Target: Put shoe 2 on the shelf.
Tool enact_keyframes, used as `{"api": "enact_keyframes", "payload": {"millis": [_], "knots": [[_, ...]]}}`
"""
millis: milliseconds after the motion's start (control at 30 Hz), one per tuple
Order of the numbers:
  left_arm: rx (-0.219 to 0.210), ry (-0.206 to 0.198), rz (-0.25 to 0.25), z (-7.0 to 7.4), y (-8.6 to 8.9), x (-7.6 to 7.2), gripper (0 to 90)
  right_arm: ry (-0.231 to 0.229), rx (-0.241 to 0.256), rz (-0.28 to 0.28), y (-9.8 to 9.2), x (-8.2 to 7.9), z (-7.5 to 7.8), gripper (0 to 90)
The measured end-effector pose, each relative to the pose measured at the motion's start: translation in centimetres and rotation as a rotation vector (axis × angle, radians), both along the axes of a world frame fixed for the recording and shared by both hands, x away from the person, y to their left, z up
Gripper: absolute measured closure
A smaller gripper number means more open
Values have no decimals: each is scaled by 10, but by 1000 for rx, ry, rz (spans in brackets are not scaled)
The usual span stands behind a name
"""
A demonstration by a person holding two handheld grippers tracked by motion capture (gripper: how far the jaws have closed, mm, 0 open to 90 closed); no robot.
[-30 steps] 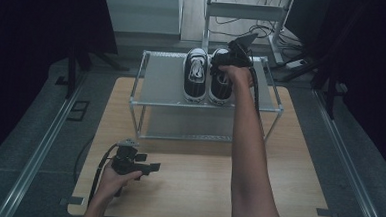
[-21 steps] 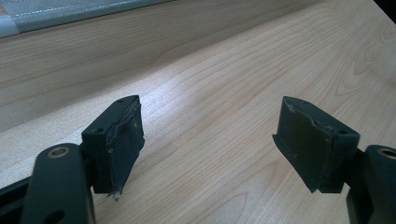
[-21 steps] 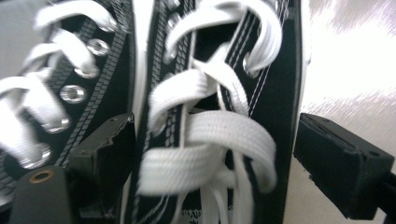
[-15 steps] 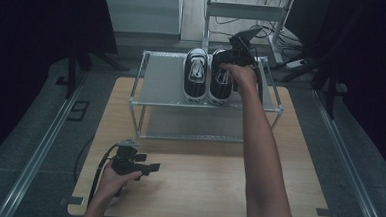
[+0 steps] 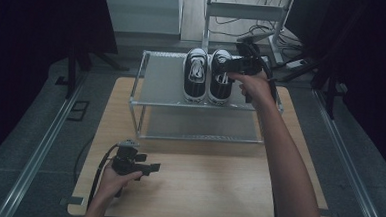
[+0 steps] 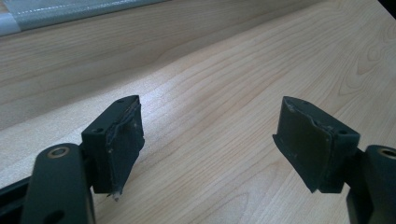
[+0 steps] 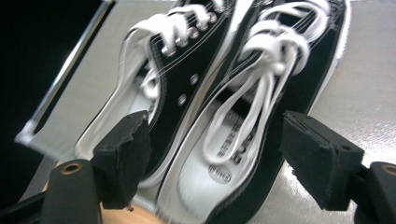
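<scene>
Two black low-top sneakers with white laces stand side by side on the rack's top shelf, the left sneaker (image 5: 195, 74) touching the right sneaker (image 5: 219, 79). My right gripper (image 5: 232, 65) hovers just right of the right sneaker, its jaws open. In the right gripper view the right gripper (image 7: 219, 163) has its jaws wide apart over the sneakers (image 7: 261, 93), and the pads grip nothing. My left gripper (image 5: 154, 167) lies low over the wooden table near the front left. Its jaws stand open in the left gripper view, with bare wood under the left gripper (image 6: 208, 144).
The grey metal rack (image 5: 162, 77) stands at the table's far half, with a lower shelf (image 5: 200, 125) under the top one. The wooden table (image 5: 217, 185) stretches in front of it. A white frame (image 5: 246, 11) and cables lie behind the rack.
My right hand has shifted right and back toward me, off the right sneaker. Both sneakers stay in place. The left gripper has not moved.
</scene>
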State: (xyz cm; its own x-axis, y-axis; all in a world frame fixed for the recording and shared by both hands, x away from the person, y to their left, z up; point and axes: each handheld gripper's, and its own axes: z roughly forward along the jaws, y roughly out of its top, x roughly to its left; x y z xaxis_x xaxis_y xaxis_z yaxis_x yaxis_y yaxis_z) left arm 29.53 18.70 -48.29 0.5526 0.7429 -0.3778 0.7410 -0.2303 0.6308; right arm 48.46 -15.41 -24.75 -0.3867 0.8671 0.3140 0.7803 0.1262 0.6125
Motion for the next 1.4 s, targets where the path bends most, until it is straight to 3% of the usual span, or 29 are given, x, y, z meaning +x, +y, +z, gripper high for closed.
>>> {"api": "enact_keyframes", "payload": {"millis": [400, 600, 867, 1133, 1400], "knots": [[1, 3, -1, 0, 0, -1, 232, -63, 31, 110, -20, -40, -2, 288], [1, 0, 0, 0, 1, -1, 232, -106, 74, 177, -34, -61, -12, 316], [5, 0, -4, -1, -1, -1, 233, -135, 103, 220, -49, -84, -32, 340], [8, 3, -9, -1, -2, -1, 232, -133, 100, 247, -57, -92, -51, 352], [12, 4, -8, -2, -2, 0, 233, -127, 98, 257, -58, -92, -56, 357]]}}
